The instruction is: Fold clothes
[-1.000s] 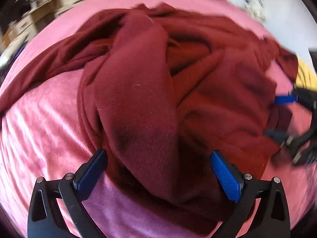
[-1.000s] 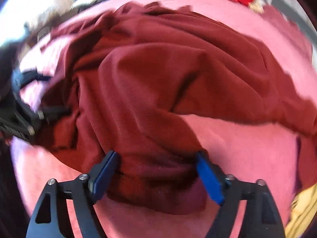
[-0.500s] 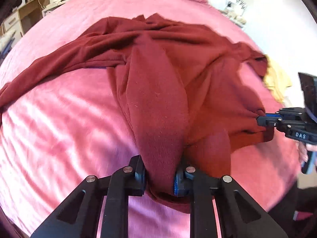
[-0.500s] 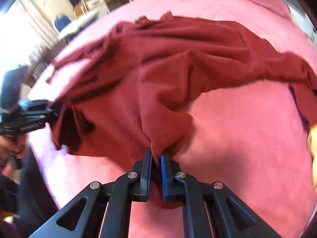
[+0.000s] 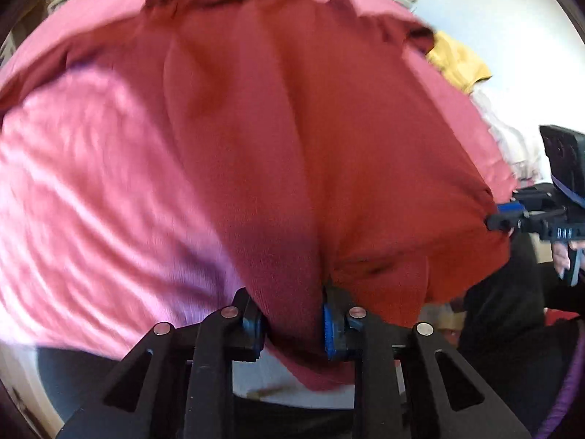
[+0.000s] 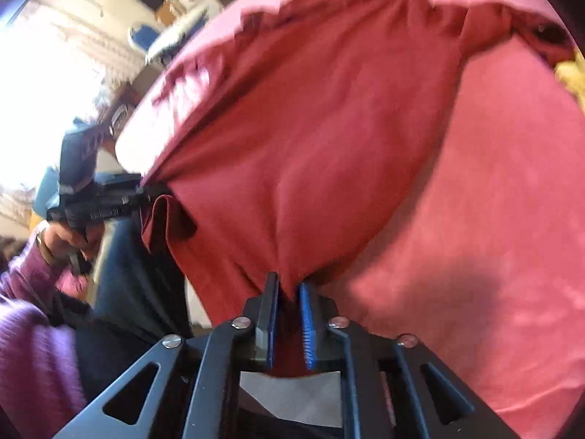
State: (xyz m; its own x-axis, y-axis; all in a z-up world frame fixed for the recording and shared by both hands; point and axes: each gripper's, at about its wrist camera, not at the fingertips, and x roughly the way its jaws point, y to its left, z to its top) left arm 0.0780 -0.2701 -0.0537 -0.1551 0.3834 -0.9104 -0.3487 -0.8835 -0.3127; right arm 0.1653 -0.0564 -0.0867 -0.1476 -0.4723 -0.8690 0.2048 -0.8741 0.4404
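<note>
A dark red garment lies stretched over a pink bed cover. My left gripper is shut on a thick fold of its near edge. In the left wrist view the right gripper shows at the right, pinching another part of that edge. The right wrist view has the same red garment pulled taut, with my right gripper shut on a bunched corner. My left gripper shows there at the left, held by a hand in a purple sleeve. The cloth hangs off the bed edge between the two grippers.
A yellow cloth lies on the bed beyond the garment's far right corner, also at the right edge as yellow cloth. Desks and a blue chair stand far off by a bright window. The person's dark trousers are close by.
Both grippers went from open around the folds to shut on them. They then pulled the garment toward the bed's near edge, spreading it wider and flatter.
</note>
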